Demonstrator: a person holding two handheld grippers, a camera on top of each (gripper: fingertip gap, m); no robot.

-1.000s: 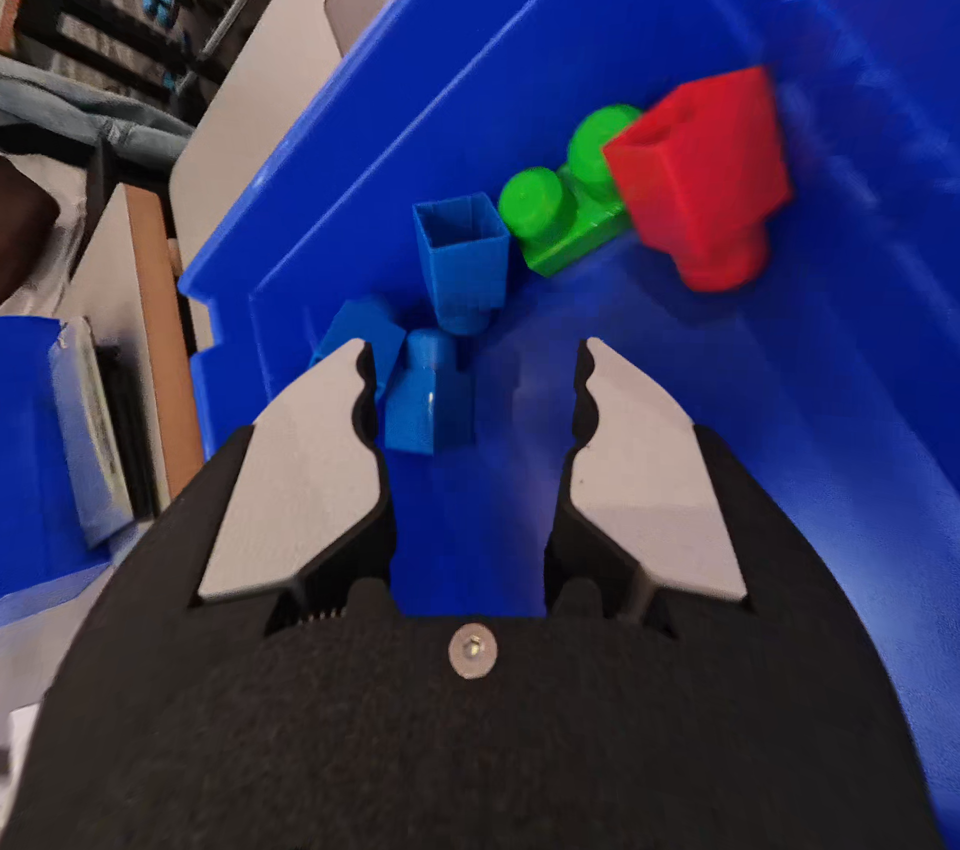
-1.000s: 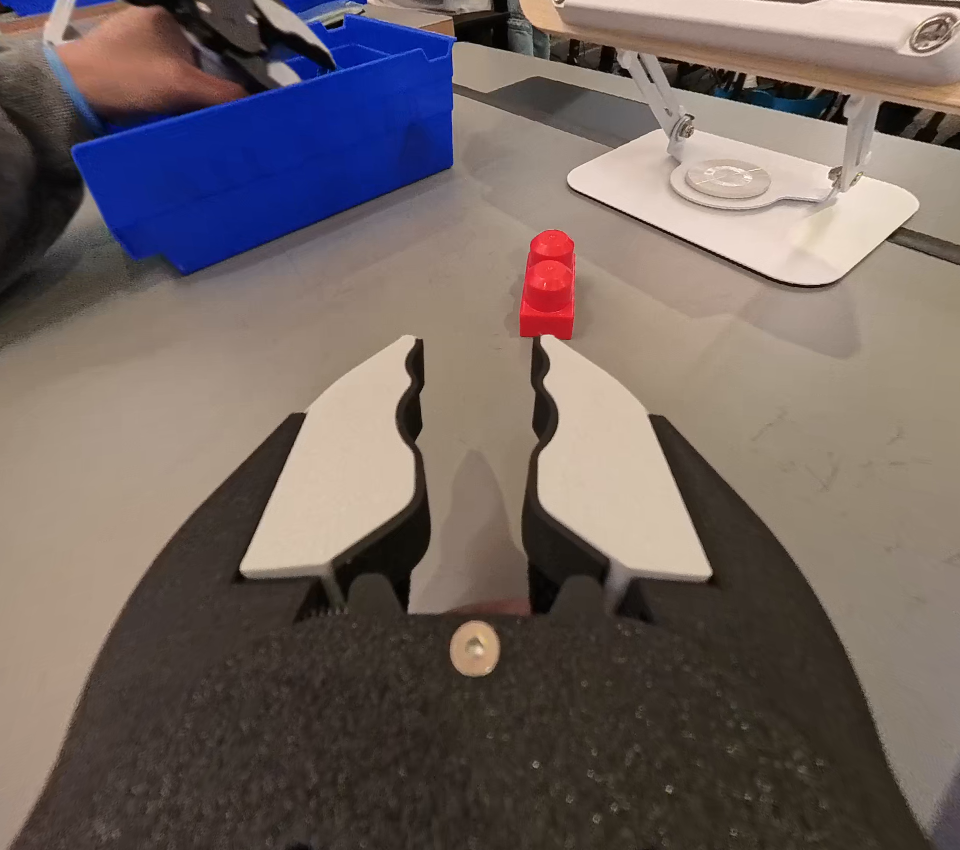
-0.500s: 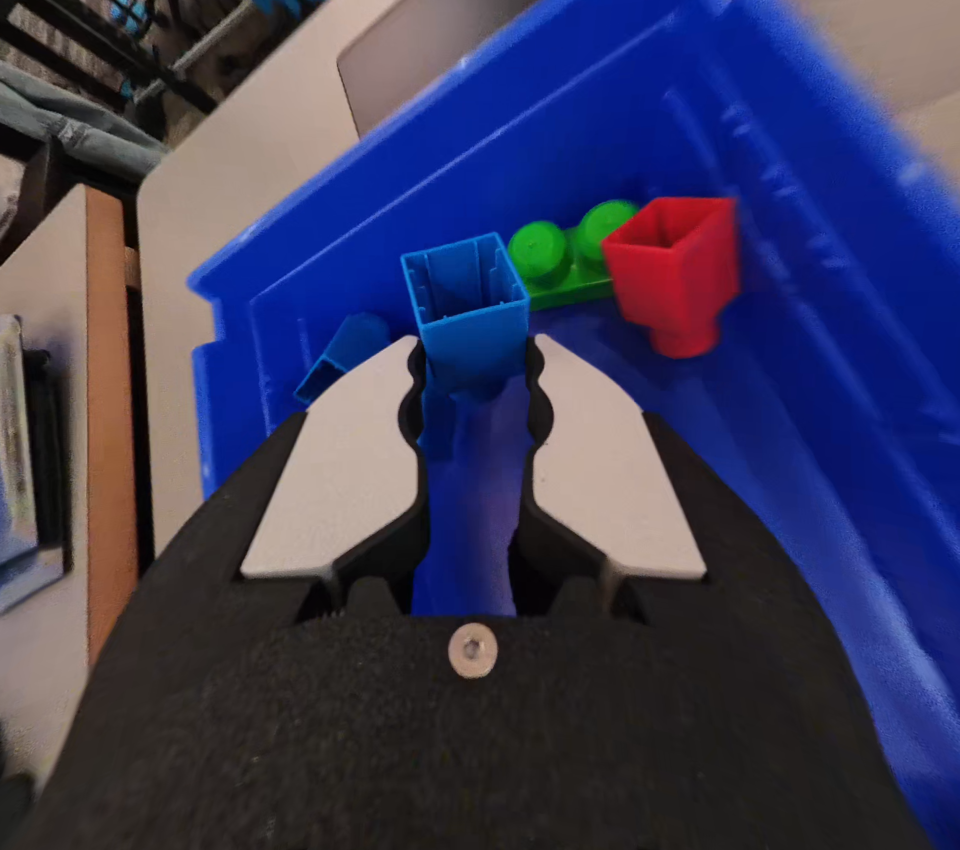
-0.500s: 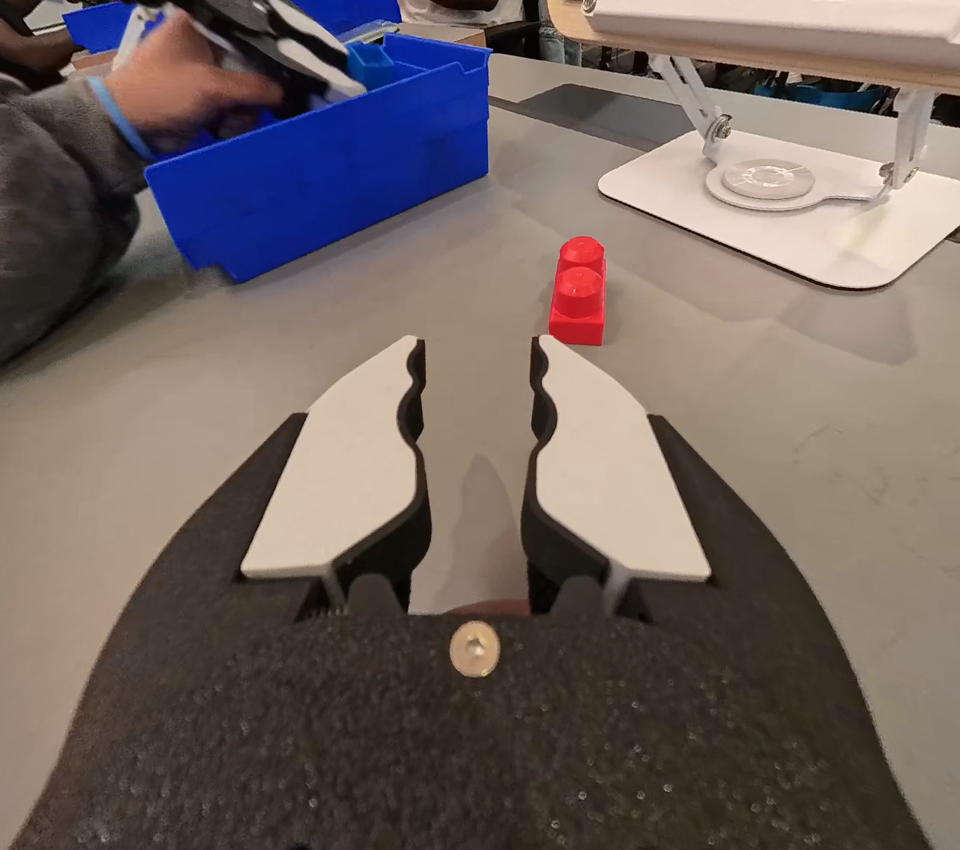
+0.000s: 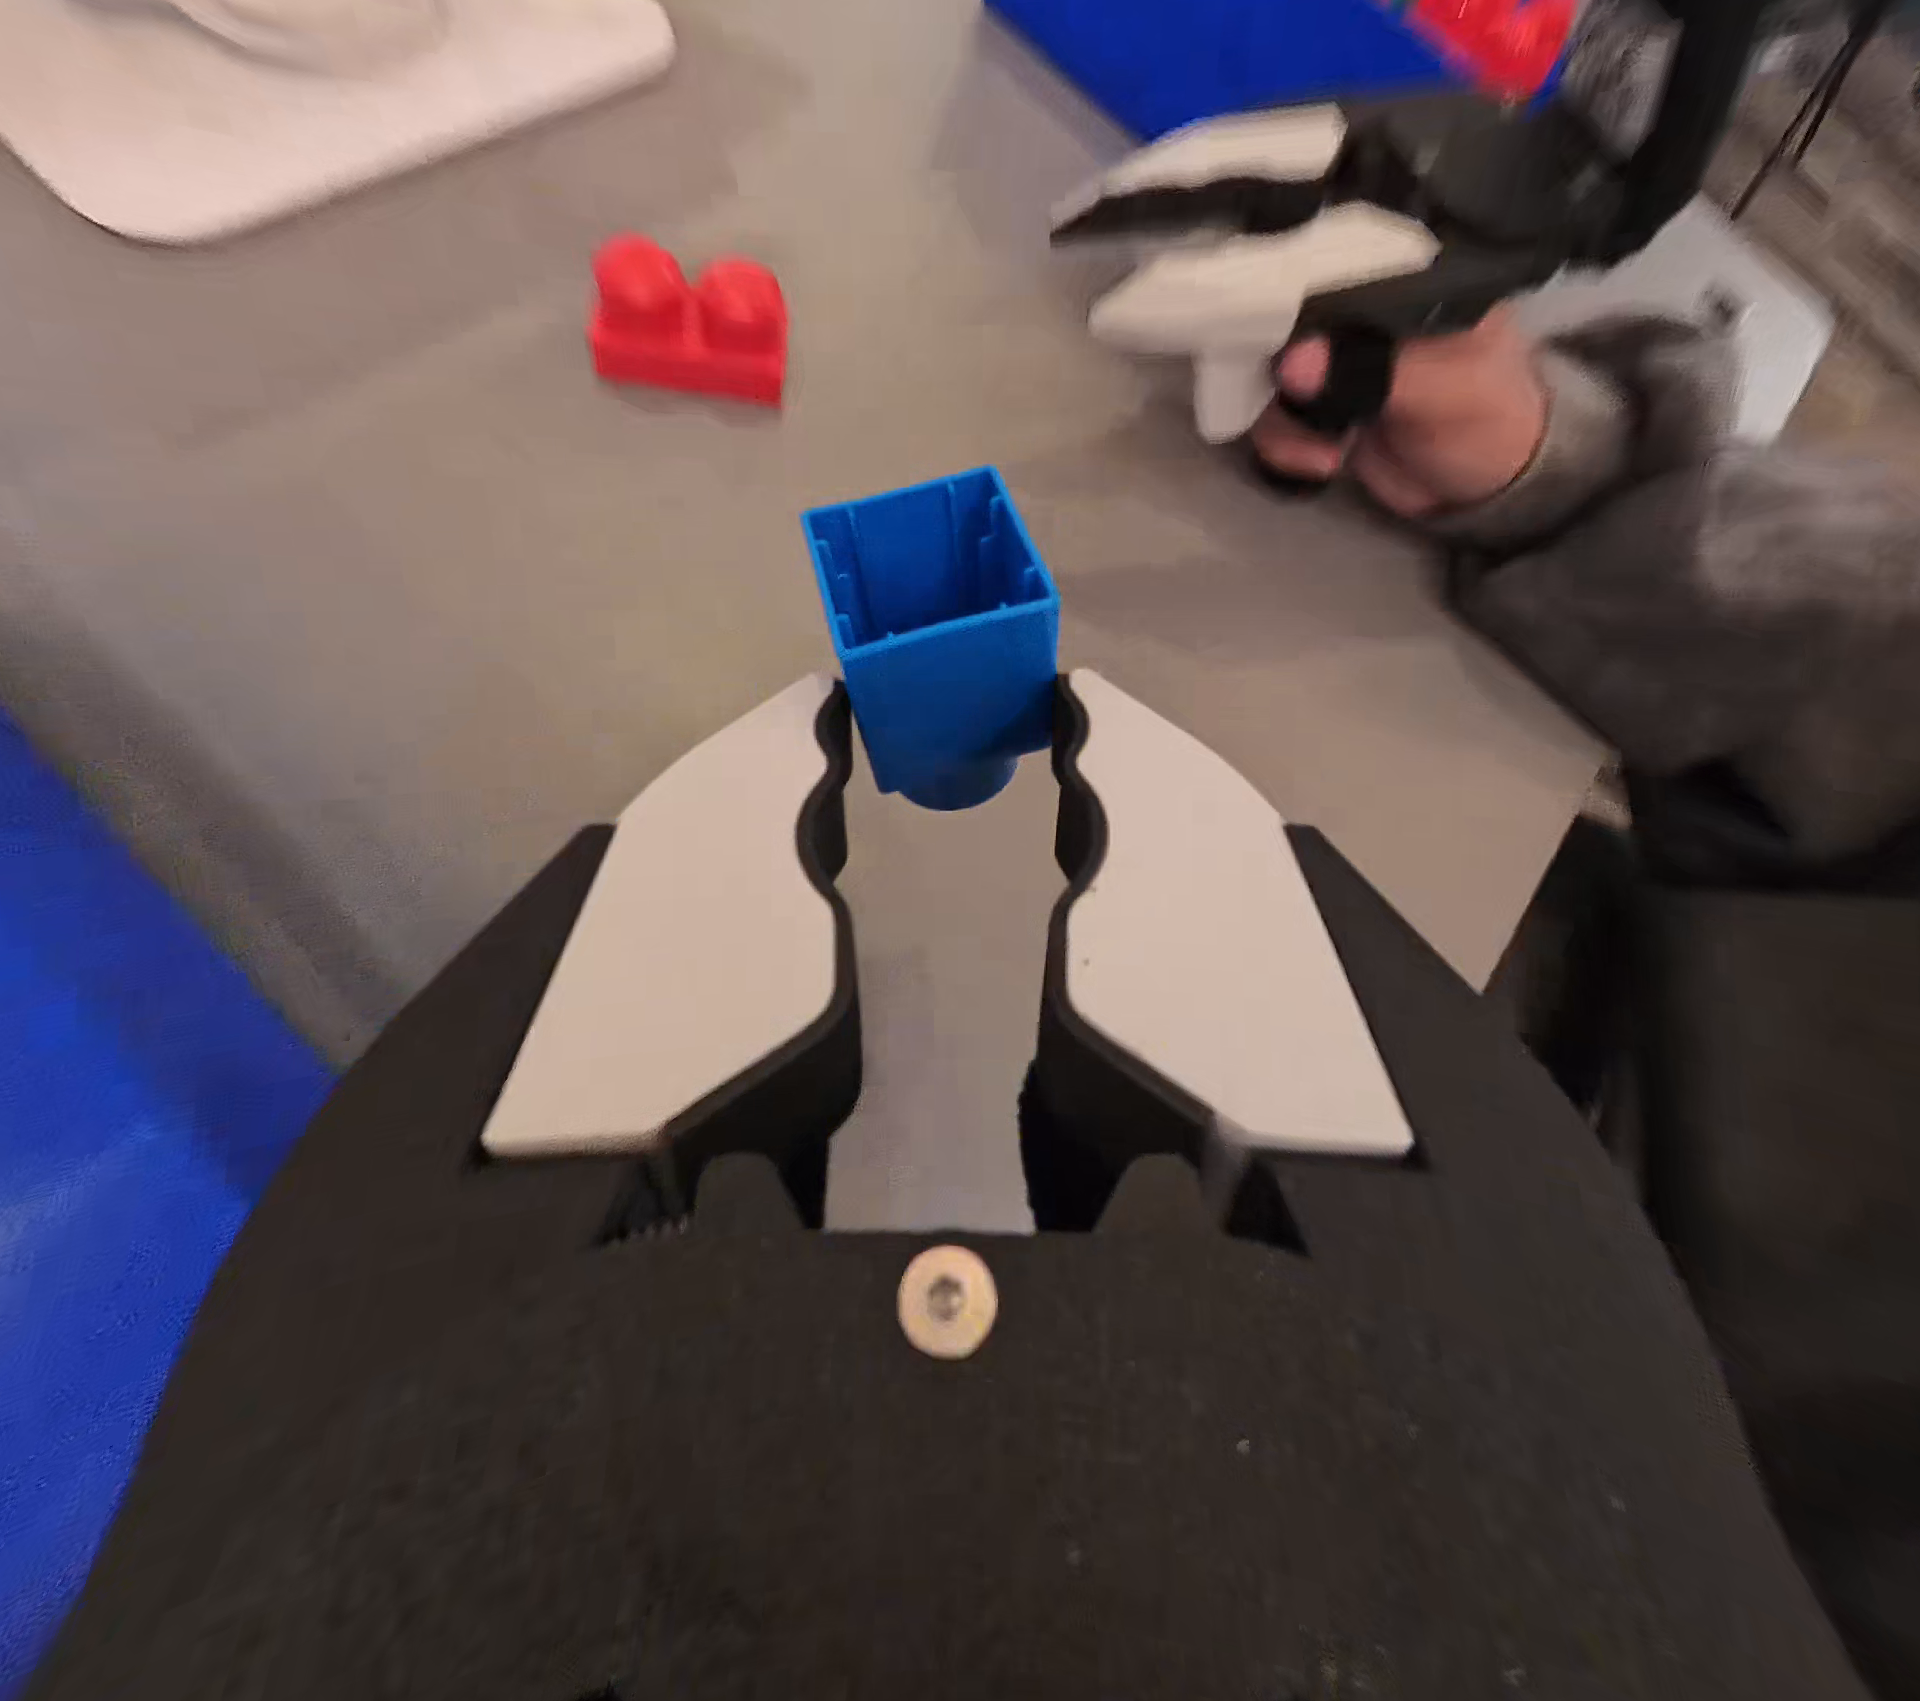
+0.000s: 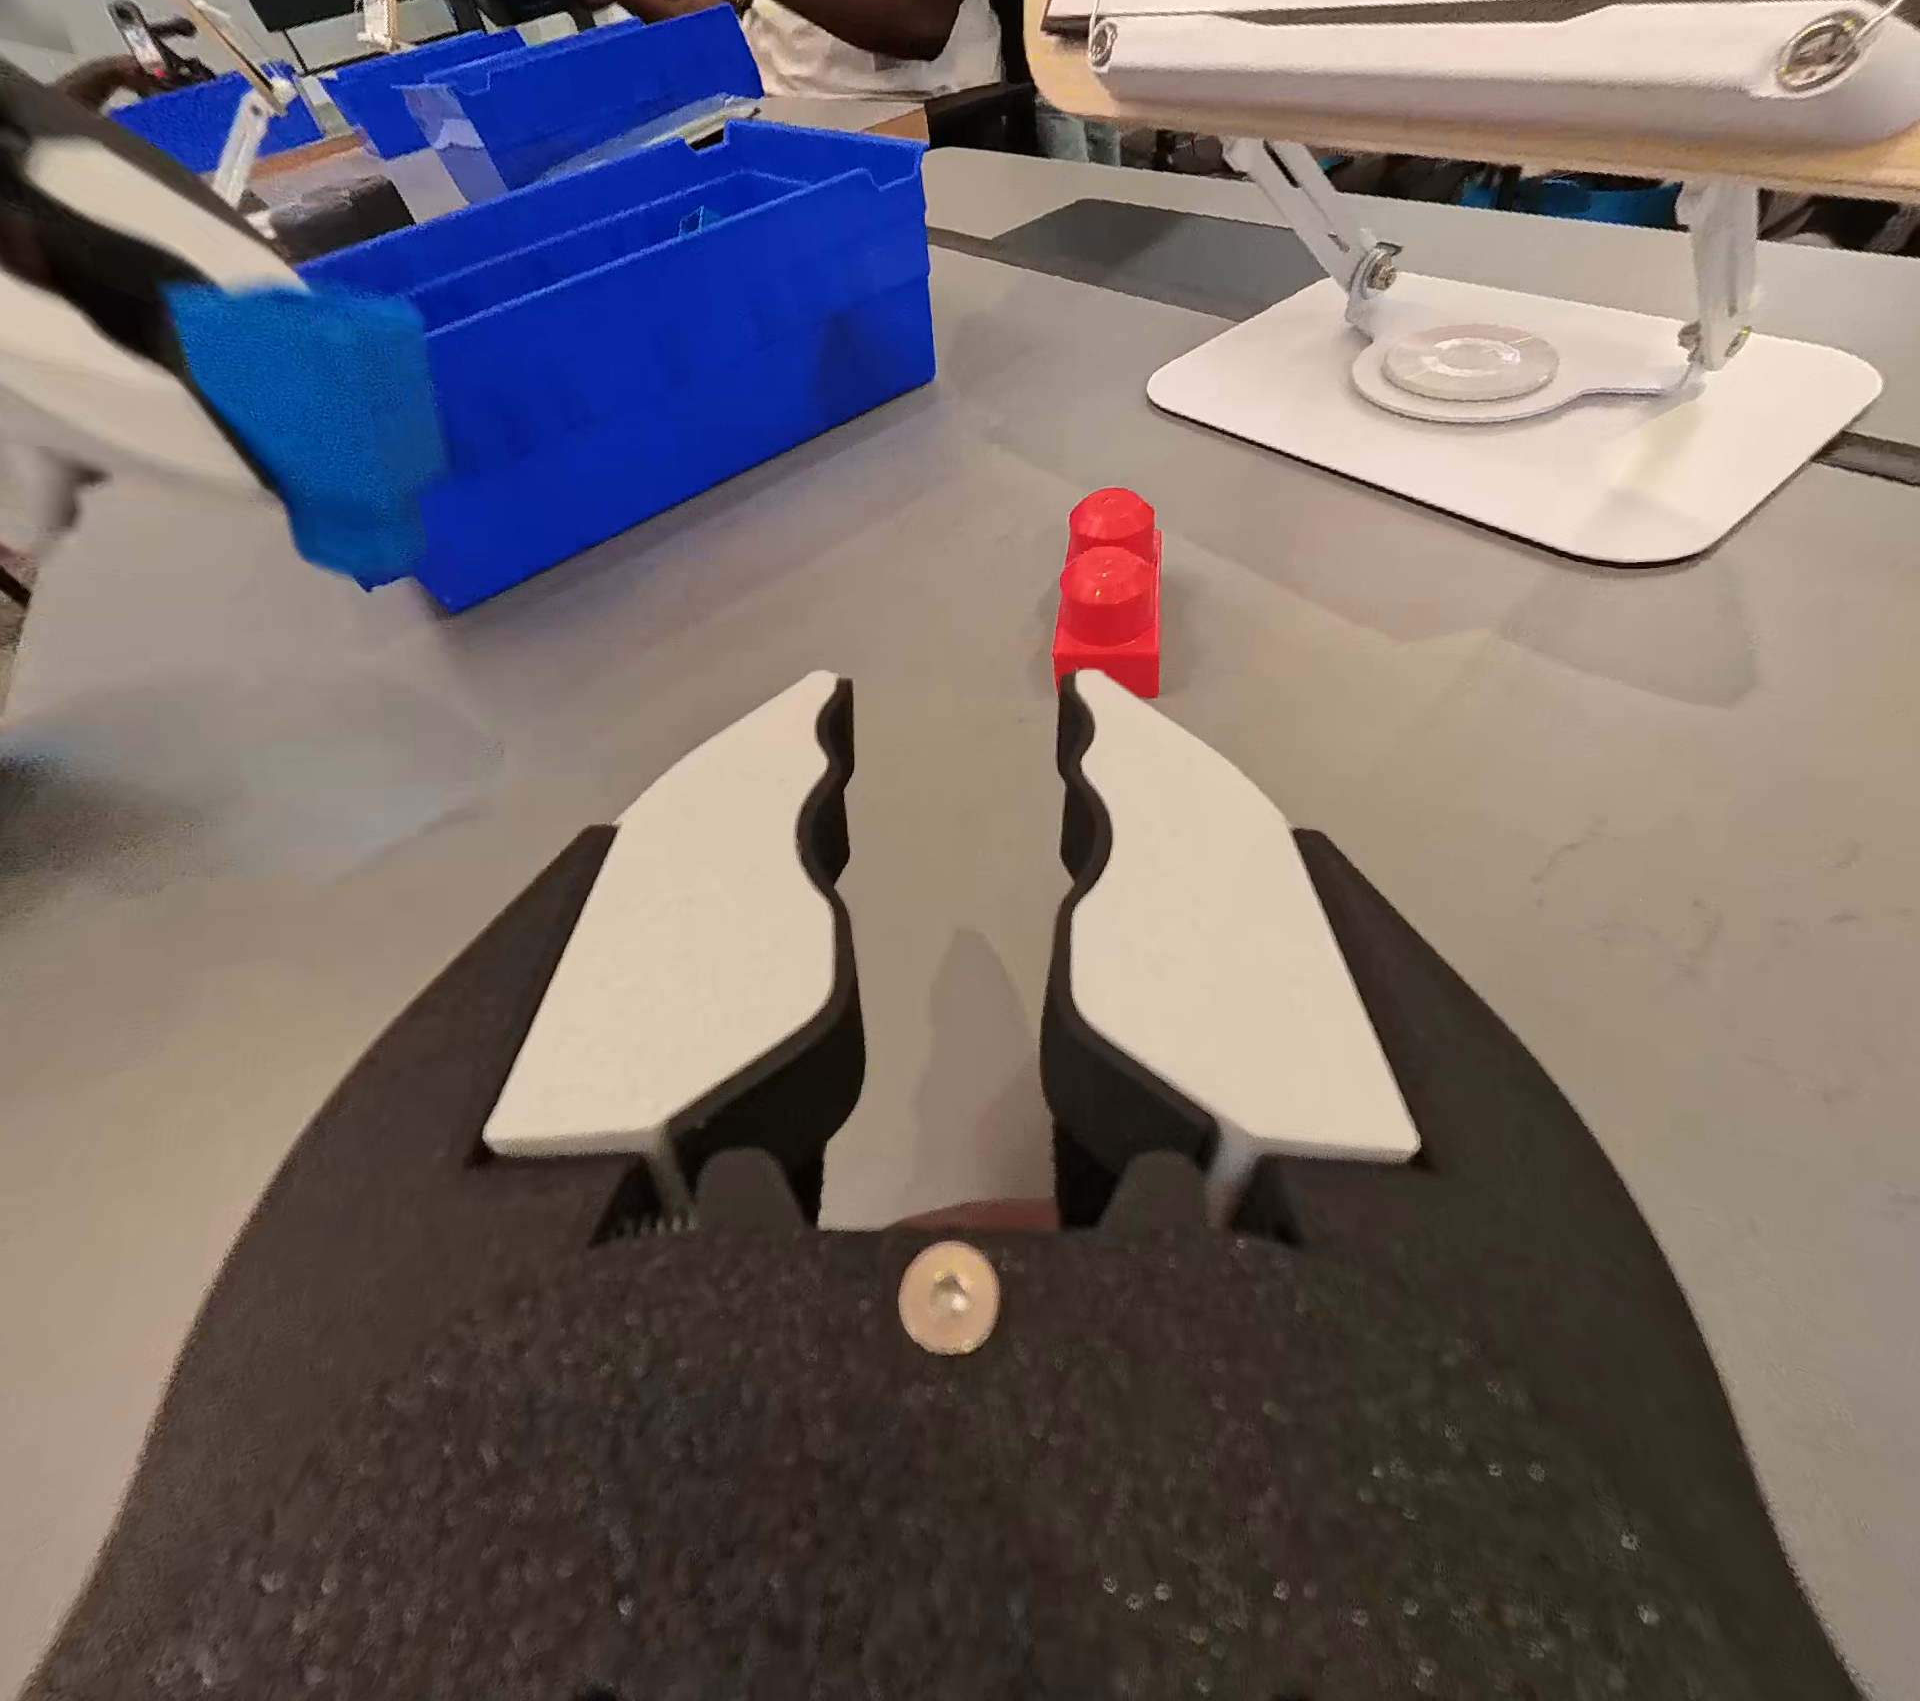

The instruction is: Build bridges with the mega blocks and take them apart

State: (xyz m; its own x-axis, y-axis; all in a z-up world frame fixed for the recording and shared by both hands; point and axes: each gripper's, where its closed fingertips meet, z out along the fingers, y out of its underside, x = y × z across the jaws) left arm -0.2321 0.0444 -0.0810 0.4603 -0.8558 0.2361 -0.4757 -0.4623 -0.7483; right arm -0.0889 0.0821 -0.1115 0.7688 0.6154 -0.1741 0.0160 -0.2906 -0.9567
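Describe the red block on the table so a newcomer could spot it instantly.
On the grey table, look between the blue bin and the white stand base. The red block sits there alone, upright, just beyond the right gripper. It is the only two-stud red piece lying loose on the tabletop.

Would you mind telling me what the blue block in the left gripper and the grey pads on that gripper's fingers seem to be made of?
The blue block held in the left gripper looks like rigid moulded plastic with a matte finish: thin even walls, ribs inside its hollow end. The finger pads look like smooth, matte grey hard plastic, backed by what appears to be black foam or rubber; the exact material is unclear.
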